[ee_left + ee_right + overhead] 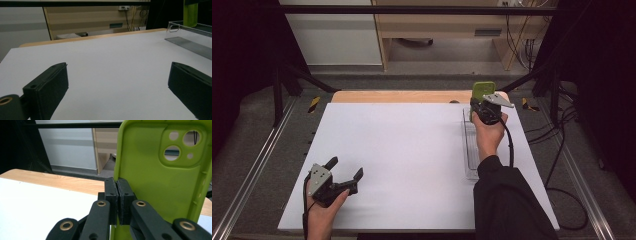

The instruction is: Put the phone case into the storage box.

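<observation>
High view shows the right gripper (480,106) held up near the far right corner of the table (402,150), with a green phone case (482,90) standing upright in it. The case rises above the far end of a clear plastic tray (470,150) that lies along the right edge of the table; whether the bottom of the case touches the tray is hard to tell from here. The person's right hand (488,134) wraps the gripper body, and a black sleeve (507,200) runs back to the near edge.

Right gripper view makes the grip plain: the jaws are pressed together on the left rim of the phone case (160,170), pinching that thin edge between them. The case shows its inner side, with the camera cut-outs at the top, and it stands nearly vertical.

Left gripper (344,174) rests low near the near left corner of the table, held by the left hand (324,212). Its jaws are spread wide with nothing between them, and they point toward the middle of the table.

Left gripper view looks along the bare white table (107,57) between those spread jaws. Far off at its upper right stand the clear plastic tray (190,42) and a strip of the green phone case (190,13) above it, well apart from this gripper.
</observation>
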Motion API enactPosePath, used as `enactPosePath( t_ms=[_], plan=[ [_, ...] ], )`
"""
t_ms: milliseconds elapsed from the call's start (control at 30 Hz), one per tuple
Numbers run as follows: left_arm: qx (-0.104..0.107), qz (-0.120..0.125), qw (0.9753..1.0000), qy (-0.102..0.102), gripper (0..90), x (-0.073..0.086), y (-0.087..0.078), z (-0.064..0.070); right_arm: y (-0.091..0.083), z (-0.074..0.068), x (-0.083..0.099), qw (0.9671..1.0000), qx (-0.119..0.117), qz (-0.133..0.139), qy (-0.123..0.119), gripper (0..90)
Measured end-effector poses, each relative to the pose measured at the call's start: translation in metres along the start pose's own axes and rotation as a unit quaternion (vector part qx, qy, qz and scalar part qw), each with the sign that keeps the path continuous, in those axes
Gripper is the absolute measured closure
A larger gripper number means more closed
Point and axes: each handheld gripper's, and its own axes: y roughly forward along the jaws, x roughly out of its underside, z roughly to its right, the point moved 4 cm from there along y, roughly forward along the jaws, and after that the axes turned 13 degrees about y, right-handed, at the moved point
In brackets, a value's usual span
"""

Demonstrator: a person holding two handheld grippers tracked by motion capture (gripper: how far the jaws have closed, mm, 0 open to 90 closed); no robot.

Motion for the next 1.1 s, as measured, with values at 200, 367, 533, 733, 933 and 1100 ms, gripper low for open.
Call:
enactPosePath(
  t_ms=[200, 367, 533, 733, 933, 1100],
  plan=[
    [0.001, 0.000, 1.0000, 0.001, 2.2, 0.000, 0.000, 0.001, 0.006, 0.002, 0.003, 1.0000, 0.004, -0.003, 0.008, 88.2],
    [0.001, 0.000, 1.0000, 0.001, 2.2, 0.000, 0.001, 0.001, 0.009, 0.006, 0.005, 0.9997, 0.005, -0.004, 0.024, 88.3],
    [0.001, 0.001, 1.0000, 0.000, 2.2, 0.000, 0.000, 0.000, 0.011, 0.006, 0.008, 0.9997, 0.007, -0.009, 0.022, 88.3],
    [0.001, 0.001, 1.0000, -0.001, 2.2, 0.000, 0.000, 0.000, 0.014, 0.006, 0.010, 0.9990, 0.003, -0.010, 0.043, 88.2],
    [0.001, 0.001, 1.0000, 0.000, 2.2, 0.000, 0.000, 0.000, 0.017, 0.007, 0.012, 0.9989, 0.006, -0.015, 0.043, 88.2],
    [0.001, 0.000, 1.0000, -0.001, 2.2, 0.000, 0.000, 0.000, 0.018, 0.009, 0.014, 0.9990, 0.009, -0.018, 0.040, 88.3]
  ],
)
